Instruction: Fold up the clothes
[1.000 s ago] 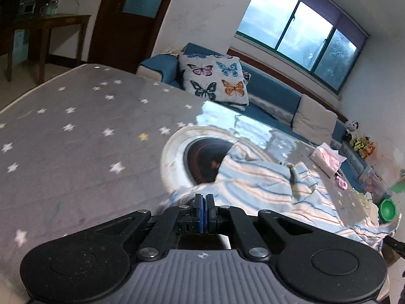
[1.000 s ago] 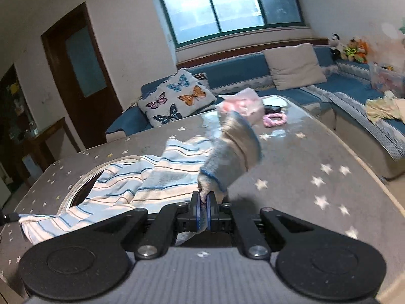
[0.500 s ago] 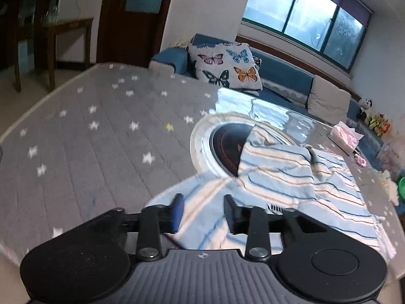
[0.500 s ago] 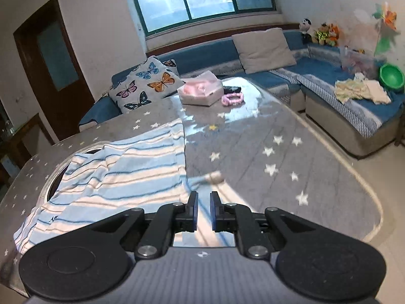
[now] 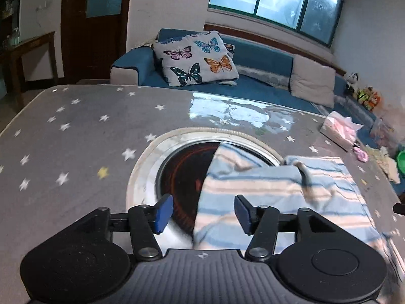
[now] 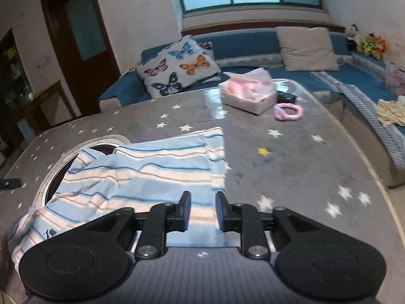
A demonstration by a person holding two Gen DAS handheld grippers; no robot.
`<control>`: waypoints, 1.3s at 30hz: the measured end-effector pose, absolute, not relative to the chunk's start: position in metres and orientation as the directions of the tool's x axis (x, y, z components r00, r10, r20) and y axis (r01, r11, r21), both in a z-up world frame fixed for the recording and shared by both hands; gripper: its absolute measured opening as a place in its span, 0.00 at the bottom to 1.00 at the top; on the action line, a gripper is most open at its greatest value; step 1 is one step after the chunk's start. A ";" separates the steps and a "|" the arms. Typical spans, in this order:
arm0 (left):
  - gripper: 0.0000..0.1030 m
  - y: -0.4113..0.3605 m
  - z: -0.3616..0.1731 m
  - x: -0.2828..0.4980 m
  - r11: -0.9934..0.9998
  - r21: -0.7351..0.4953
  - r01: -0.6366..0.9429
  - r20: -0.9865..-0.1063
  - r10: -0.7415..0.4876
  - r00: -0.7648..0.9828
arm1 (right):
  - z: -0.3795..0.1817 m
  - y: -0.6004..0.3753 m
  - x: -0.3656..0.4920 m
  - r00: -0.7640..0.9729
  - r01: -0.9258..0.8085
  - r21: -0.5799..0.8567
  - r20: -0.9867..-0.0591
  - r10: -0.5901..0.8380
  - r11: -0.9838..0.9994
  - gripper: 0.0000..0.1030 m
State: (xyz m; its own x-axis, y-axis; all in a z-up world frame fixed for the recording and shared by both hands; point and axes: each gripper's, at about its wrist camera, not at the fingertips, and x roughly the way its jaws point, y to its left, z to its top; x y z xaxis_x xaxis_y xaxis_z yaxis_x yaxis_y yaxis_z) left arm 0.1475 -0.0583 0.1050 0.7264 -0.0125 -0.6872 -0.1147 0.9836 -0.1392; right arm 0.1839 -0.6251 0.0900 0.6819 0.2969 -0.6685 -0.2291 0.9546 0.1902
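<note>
A light blue striped shirt lies on the grey star-patterned table, partly over a round inset cooktop. It also shows in the right wrist view, spread flat with its side folded in. My left gripper is open and empty above the shirt's left edge. My right gripper is open and empty above the shirt's near right edge. Neither gripper holds the cloth.
A pink tissue box, a pink ring and a dark object sit at the table's far right. A blue sofa with a butterfly pillow stands behind. A green bowl lies off the table's right.
Both grippers were shut on the shirt a second ago and have let it go and opened wider. The shirt's raised part has dropped flat onto the table.
</note>
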 end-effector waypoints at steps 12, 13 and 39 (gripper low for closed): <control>0.70 -0.052 0.064 0.270 0.984 -0.157 -0.089 -0.736 -0.056 0.675 | 0.069 -0.585 0.286 0.665 -0.277 0.117 -0.693 0.278 0.954 0.33; 0.71 -0.050 0.060 0.277 0.980 -0.177 -0.089 -0.740 -0.072 0.669 | 0.067 -0.583 0.294 0.663 -0.280 0.113 -0.696 0.277 0.953 0.34; 0.04 -0.030 0.070 0.294 0.970 -0.244 0.000 -0.608 -0.153 0.779 | 0.018 -0.578 0.367 0.649 -0.212 0.089 -0.732 0.208 0.973 0.11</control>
